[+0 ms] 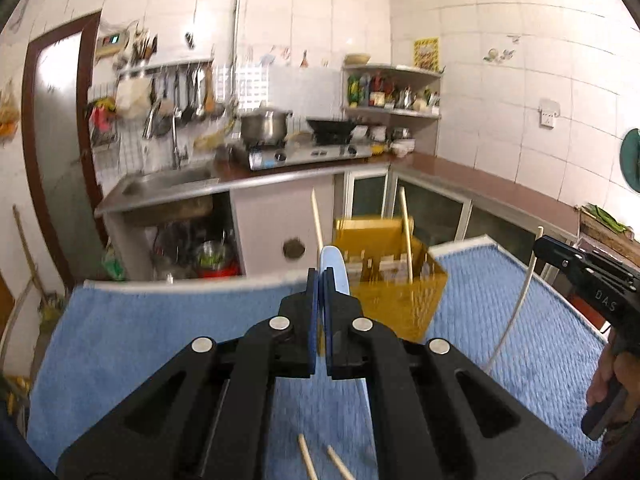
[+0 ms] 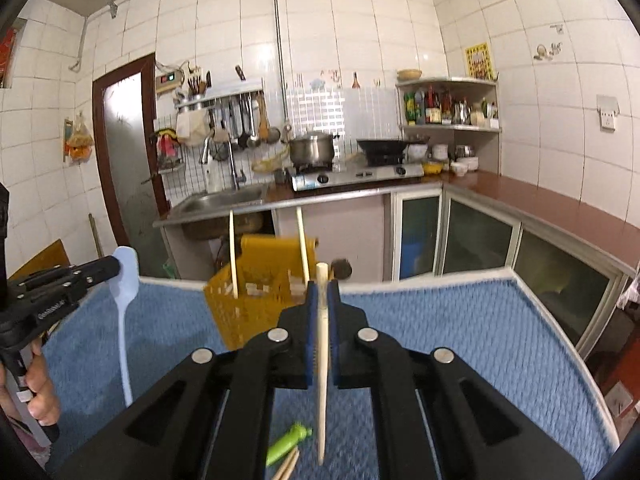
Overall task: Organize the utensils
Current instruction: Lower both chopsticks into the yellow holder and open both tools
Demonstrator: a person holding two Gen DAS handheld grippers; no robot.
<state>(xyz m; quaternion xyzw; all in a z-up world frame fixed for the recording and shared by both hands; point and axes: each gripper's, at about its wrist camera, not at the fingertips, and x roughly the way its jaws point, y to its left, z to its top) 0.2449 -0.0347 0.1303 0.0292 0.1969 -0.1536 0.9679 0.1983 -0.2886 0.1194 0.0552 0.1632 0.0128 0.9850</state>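
My left gripper [image 1: 321, 276] is shut on a light blue spoon [image 1: 334, 264] and holds it above the blue mat; the spoon also shows in the right wrist view [image 2: 124, 280]. My right gripper [image 2: 321, 292] is shut on a cream chopstick [image 2: 322, 360], seen from the left wrist view too [image 1: 516, 300]. A yellow utensil basket [image 1: 394, 284] stands at the mat's far edge with two chopsticks [image 1: 406, 232] upright in it; it also shows in the right wrist view [image 2: 260, 284]. Both grippers are short of the basket.
A blue mat [image 1: 140, 340] covers the table. Loose chopsticks [image 1: 306, 456] and a green utensil [image 2: 286, 442] lie on it near me. A kitchen counter with sink [image 2: 224, 200] and stove [image 2: 356, 174] runs behind.
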